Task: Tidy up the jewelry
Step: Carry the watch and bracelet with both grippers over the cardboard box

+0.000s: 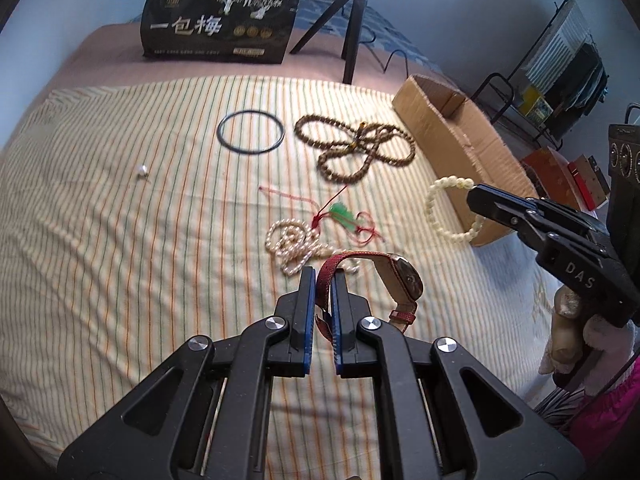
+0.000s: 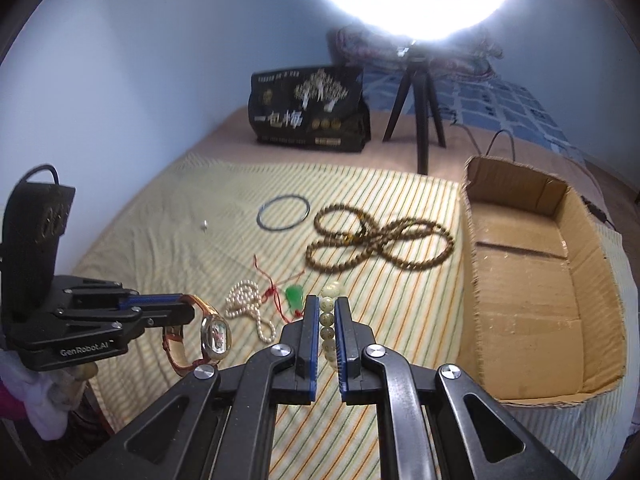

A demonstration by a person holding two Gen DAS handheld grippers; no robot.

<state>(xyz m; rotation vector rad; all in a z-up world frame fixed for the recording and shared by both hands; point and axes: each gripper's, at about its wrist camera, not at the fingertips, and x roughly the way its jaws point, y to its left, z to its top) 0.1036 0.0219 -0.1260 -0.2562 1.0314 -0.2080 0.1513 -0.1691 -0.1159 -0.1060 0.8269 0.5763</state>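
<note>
**Between both pairs of fingers, jewelry is carried**

Between the left gripper fingers a watch is clamped by its red strap. A pale bead bracelet is pinched in the right gripper. Ahead and to the right of it, nearer this hand, the cardboard box is seen, its long axis running away. Beyond, pearls and brown beads are left on the striped cloth.

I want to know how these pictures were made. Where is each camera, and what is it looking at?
Left wrist: rides on the left gripper, looking along its jaws, shut on the red-strap watch; the right gripper shows at the right.
Right wrist: rides on the right gripper, jaws shut on the pale bead bracelet; the left gripper shows at the left.
Both see the striped cloth, brown bead necklace, black ring and cardboard box.
</note>
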